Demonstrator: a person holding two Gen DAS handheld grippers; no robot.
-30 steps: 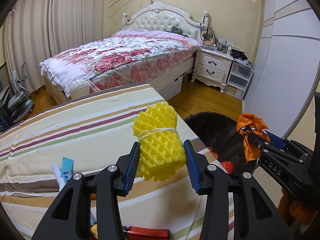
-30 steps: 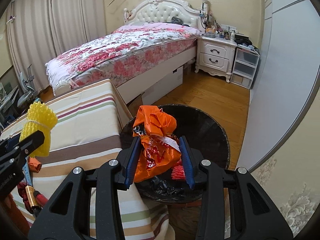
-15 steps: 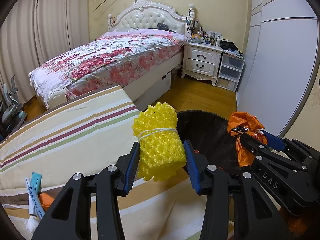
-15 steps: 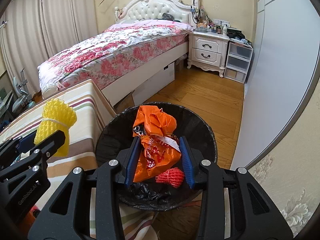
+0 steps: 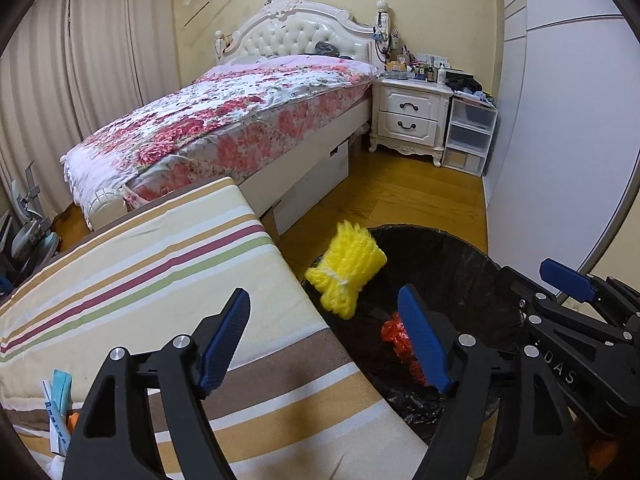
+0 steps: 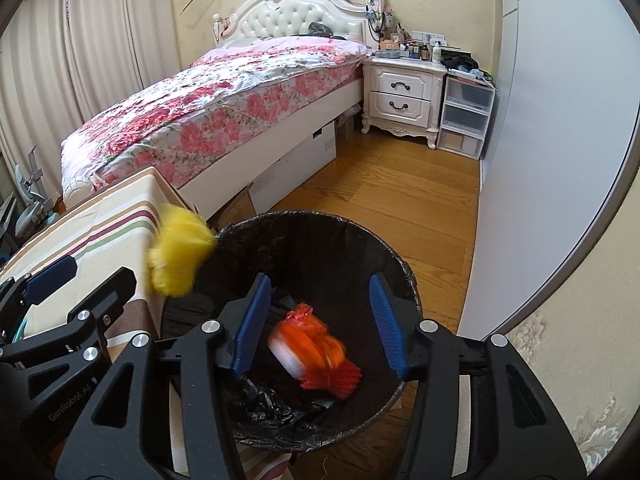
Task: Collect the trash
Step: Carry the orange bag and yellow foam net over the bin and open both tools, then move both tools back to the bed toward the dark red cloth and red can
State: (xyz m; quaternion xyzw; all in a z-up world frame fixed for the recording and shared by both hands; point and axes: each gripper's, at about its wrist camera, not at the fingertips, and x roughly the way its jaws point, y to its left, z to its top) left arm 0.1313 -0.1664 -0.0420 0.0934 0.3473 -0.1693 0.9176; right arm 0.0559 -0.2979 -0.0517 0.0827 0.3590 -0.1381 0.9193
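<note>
Left wrist view: the left claw stands wide with nothing between its blue pads; its jaws have just been opening. Beyond the tips, a blurred yellow net is in mid-air over the near edge of the bin, free of the claw. The bin is lined with a black bag and sits on the floor just beside the striped surface. Red trash lies inside the bin, partly hidden behind the right-hand pad. The right claw comes in from the right edge above the bin. Some paper scraps lie on the surface at the lower left.

Right wrist view: the right claw hangs over the bin, its jaws apart and gripping nothing; they have just been opening. A blurred orange bag is below and between the pads, inside the bin, touching neither pad. The yellow net is blurred in the air at the bin's left rim, next to the surface. The left claw shows at the left edge. A bed stands behind.
</note>
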